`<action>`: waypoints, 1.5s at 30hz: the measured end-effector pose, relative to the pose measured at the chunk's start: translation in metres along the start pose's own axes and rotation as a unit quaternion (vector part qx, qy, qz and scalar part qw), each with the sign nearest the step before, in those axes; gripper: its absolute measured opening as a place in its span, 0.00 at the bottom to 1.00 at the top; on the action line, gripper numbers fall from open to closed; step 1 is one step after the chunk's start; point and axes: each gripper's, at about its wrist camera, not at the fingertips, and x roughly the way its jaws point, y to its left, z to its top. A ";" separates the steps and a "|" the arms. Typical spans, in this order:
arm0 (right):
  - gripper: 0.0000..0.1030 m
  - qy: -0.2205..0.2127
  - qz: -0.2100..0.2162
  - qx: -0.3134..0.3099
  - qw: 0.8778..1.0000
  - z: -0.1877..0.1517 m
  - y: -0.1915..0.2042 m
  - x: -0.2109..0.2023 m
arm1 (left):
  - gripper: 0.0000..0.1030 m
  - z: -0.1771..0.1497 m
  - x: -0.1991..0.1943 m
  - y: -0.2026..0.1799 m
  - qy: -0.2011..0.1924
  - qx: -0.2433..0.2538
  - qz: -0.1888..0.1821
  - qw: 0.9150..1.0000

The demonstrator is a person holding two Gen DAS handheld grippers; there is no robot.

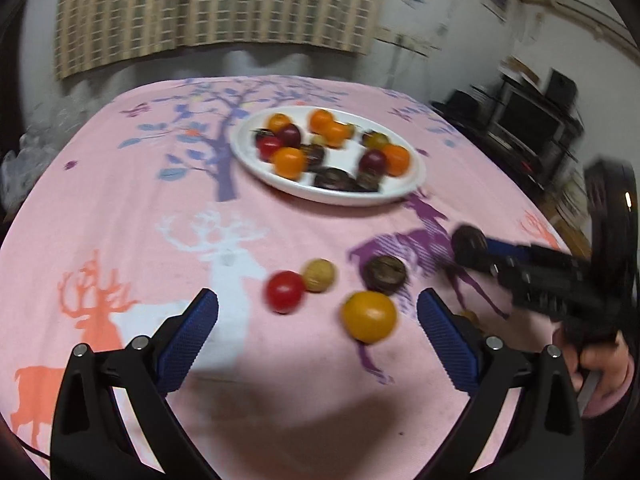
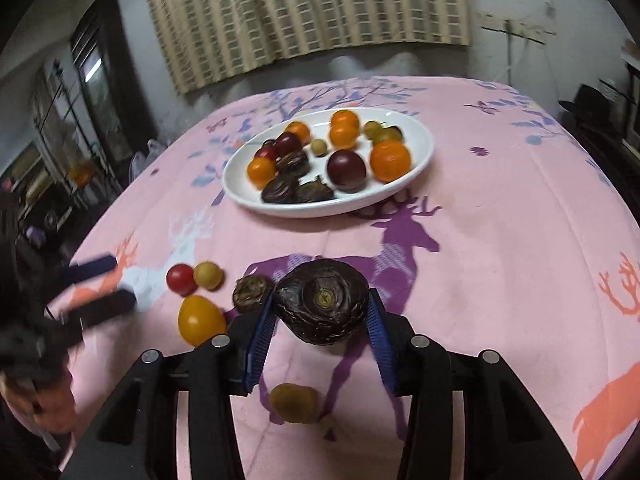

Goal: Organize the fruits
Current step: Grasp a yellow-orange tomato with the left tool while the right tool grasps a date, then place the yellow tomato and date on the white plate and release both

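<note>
My left claw [image 1: 318, 312] hangs spread wide above the pink desk [image 1: 120, 208], nothing between its blue pads [image 1: 188, 344].

Taking the white plate [image 1: 248, 152] as the mark, four loose fruits lie on the cloth on the near side of it, well apart from it. Left to right: a red tomato [image 1: 285, 292], touching a pale yellow fruit [image 1: 319, 275] just beside it; then an orange-yellow tomato [image 1: 369, 316], the nearest to me; then a dark chestnut [image 1: 385, 275] on the purple deer print [image 1: 420, 240].

On the plate sit orange, red, dark purple and small greenish fruits, with dark chestnuts along its near rim; I cannot count them surely through the blur.

Further right, nearer to me than the plate, my right claw [image 2: 322, 312] pinches a big dark chestnut [image 2: 322, 306], both blue pads [image 2: 262, 340] pressed against its sides, held above the cloth. Under that claw, a dull yellow fruit [image 2: 295, 402] lies on the desk, the farthest of all from the plate.
</note>
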 end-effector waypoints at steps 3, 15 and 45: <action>0.45 0.010 0.001 0.015 1.000 0.000 -0.006 0.002 | 0.76 -0.008 0.010 -0.021 0.017 0.044 -0.008 0.999; 0.45 0.012 0.001 0.012 1.000 0.001 -0.005 0.001 | 0.60 -0.017 0.036 -0.029 0.045 0.048 -0.007 0.998; 0.45 -0.062 0.011 -0.012 0.998 0.099 -0.002 0.018 | 0.39 0.140 0.055 0.007 -0.011 0.043 0.015 0.999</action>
